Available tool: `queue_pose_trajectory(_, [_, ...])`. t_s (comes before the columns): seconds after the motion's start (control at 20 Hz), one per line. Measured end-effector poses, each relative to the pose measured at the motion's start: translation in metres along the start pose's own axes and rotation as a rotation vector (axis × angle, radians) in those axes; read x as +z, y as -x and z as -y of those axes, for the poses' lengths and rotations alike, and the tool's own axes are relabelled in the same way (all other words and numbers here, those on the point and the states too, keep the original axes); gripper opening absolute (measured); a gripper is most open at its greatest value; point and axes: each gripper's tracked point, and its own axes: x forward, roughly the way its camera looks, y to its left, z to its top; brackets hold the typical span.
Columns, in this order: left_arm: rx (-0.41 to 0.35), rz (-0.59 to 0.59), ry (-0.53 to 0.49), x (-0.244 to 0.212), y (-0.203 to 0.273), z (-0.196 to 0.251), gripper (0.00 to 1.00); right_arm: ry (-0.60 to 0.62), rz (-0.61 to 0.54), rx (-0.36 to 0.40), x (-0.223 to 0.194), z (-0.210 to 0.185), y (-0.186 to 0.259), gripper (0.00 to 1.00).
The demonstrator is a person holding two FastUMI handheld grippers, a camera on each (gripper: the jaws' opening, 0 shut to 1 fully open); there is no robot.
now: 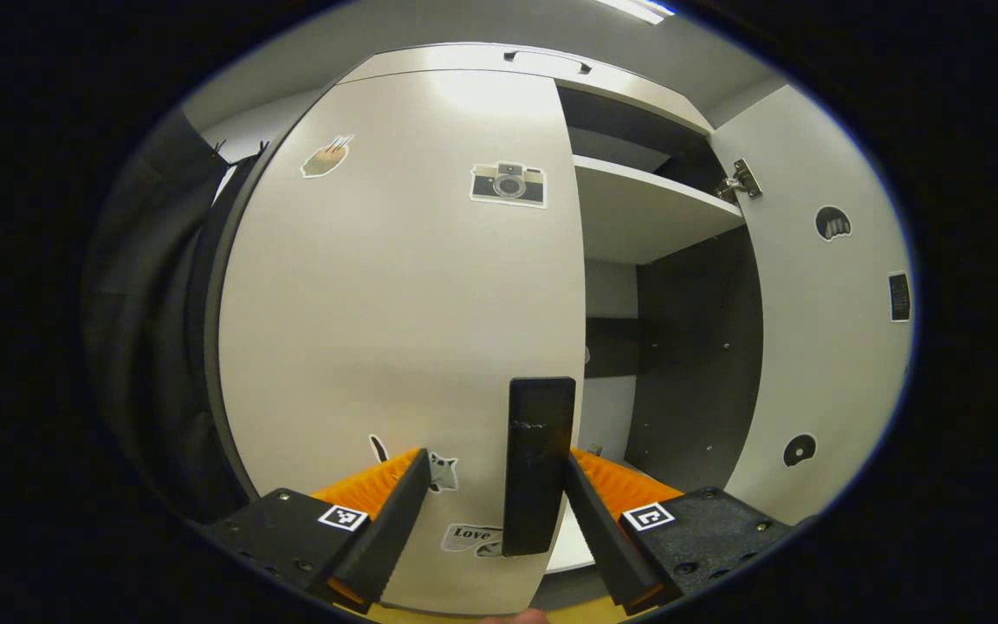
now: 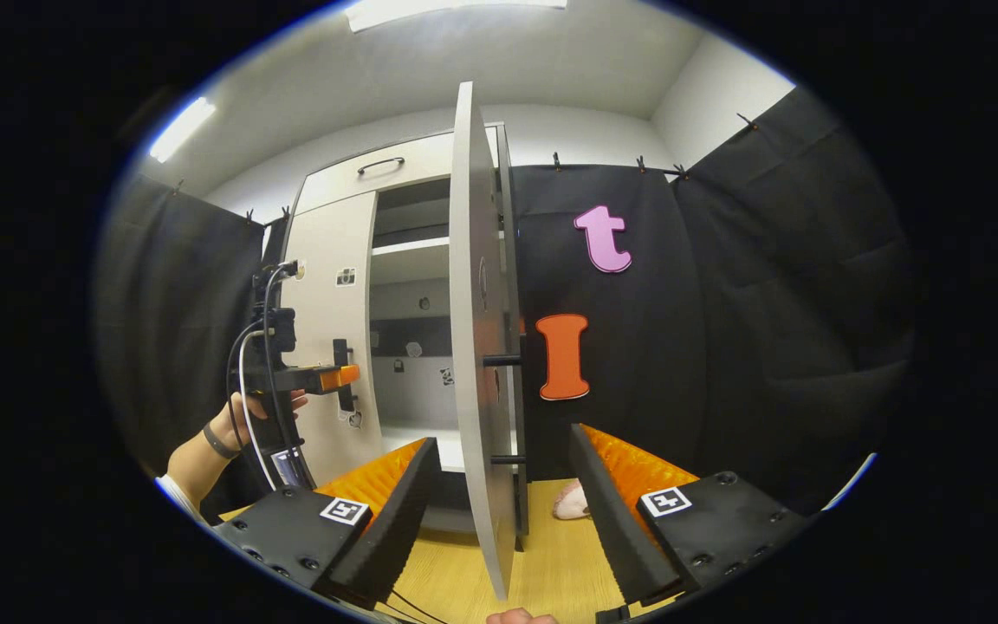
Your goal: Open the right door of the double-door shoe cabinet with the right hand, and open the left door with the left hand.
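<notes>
The left door (image 1: 395,286) is closed, its upright bar handle (image 1: 539,464) standing between the wide-open fingers of the left gripper (image 1: 495,511), not yet clamped; right of that handle, the right door (image 2: 473,347) stands open, the right gripper (image 2: 503,511) spread empty astride its edge

right door (image 2: 475,347) swung open, edge-on | right hand-held gripper (image 2: 503,511) fingers spread astride its edge

Left view hugs cabinet (image 1: 395,286); right stands back (both facing it)
</notes>
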Motion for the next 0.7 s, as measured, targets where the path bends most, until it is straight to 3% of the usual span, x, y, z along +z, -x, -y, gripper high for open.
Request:
queue_pose_trajectory(0.25, [0.002, 0.004, -0.008, 0.001, -0.001, 0.006, 0.87, -0.001, 0.002, 0.004, -0.001, -0.003, 0.000, 0.99])
queue_pose_trajectory(0.35, [-0.048, 0.007, 0.007, 0.001, 0.001, 0.024, 0.71, 0.000, 0.003, 0.003, -0.003, -0.003, 0.000, 0.99])
queue_pose_trajectory(0.4, [-0.045, 0.008, -0.003, 0.001, 0.001, 0.026, 0.31, 0.001, 0.002, 0.002, -0.003, -0.003, 0.001, 0.99])
queue_pose_trajectory(0.7, [-0.083, -0.014, -0.036, -0.001, -0.002, 0.025, 0.20, 0.017, 0.009, -0.015, -0.001, -0.001, 0.004, 0.99])
